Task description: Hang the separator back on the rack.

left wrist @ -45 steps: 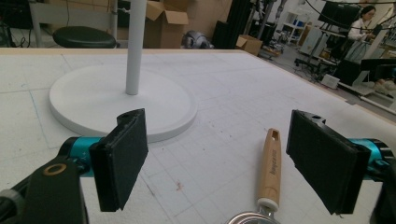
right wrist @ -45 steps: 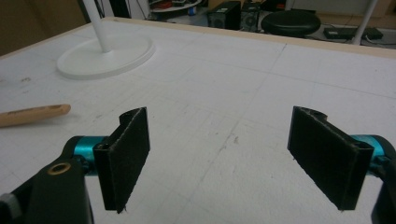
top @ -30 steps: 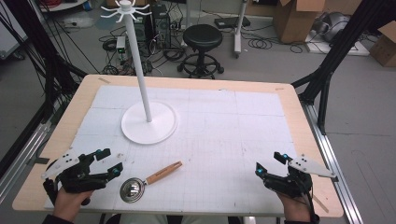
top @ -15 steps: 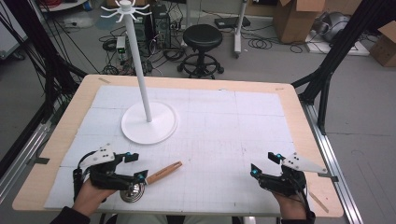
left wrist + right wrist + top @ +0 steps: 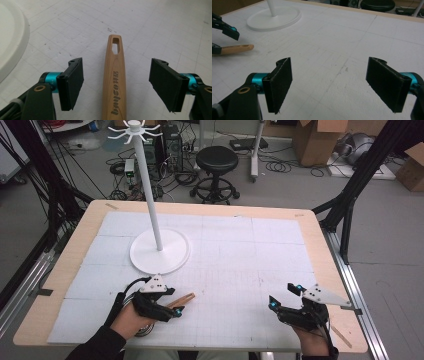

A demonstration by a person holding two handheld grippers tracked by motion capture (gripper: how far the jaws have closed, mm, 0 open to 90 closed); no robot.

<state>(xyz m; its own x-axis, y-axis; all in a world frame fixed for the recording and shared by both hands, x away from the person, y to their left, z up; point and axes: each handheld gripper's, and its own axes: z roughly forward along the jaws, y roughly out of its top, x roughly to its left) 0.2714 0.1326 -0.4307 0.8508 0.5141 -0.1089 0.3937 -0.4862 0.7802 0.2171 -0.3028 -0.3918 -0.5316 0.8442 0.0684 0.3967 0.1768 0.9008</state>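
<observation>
Approach to grasp: the left gripper (image 5: 117,82), its jaws just narrowing yet clear of the wood, straddles the scoop's wooden handle (image 5: 114,75) lying on the surface (image 5: 240,245); next, close squarely; right gripper (image 5: 337,82) wide, empty.

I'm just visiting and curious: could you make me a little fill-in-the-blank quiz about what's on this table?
1. The wooden handle lies between the open jaws of the ____ gripper.
2. The tall white stand has a flat, ____ base.
3. The right gripper has ____ between its jaws.
4. The end of the handle has a ____ cut through it.

Missing words: left; round; nothing; hole
</observation>
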